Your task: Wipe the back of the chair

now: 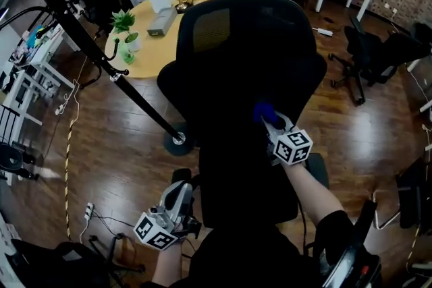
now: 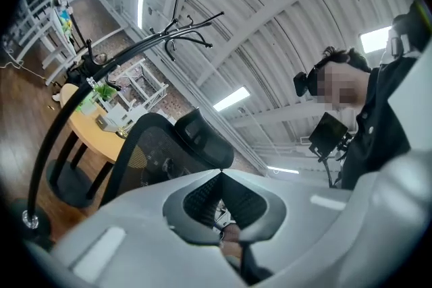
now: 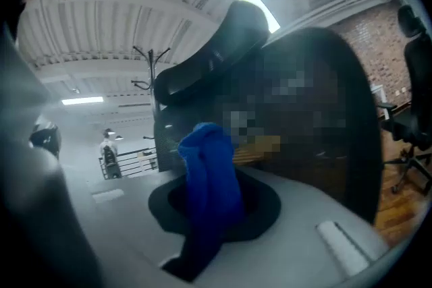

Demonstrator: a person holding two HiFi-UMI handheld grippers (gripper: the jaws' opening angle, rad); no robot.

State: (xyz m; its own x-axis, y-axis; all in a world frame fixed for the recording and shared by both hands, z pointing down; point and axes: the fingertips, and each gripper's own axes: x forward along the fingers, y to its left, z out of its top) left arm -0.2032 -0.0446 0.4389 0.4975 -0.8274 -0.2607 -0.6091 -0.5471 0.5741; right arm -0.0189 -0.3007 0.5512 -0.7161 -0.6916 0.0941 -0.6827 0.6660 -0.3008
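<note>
A black mesh office chair [image 1: 243, 71] stands right before me, its back facing me. My right gripper [image 1: 268, 119] is shut on a blue cloth [image 1: 263, 111], which rests against the middle of the chair's back. In the right gripper view the blue cloth [image 3: 209, 179] bunches up between the jaws, with the chair's back [image 3: 317, 118] and headrest [image 3: 216, 57] just beyond. My left gripper [image 1: 181, 193] hangs low at the chair's left side, shut and empty. In the left gripper view the chair [image 2: 169, 152] rises past the closed jaws.
A black coat stand [image 1: 94, 50] leans across the left, its round base [image 1: 178, 141] beside the chair. A round yellow table [image 1: 158, 30] with a plant [image 1: 125, 23] and boxes stands behind. Other black chairs [image 1: 378, 54] stand right. Cables [image 1: 67, 145] lie on the wooden floor.
</note>
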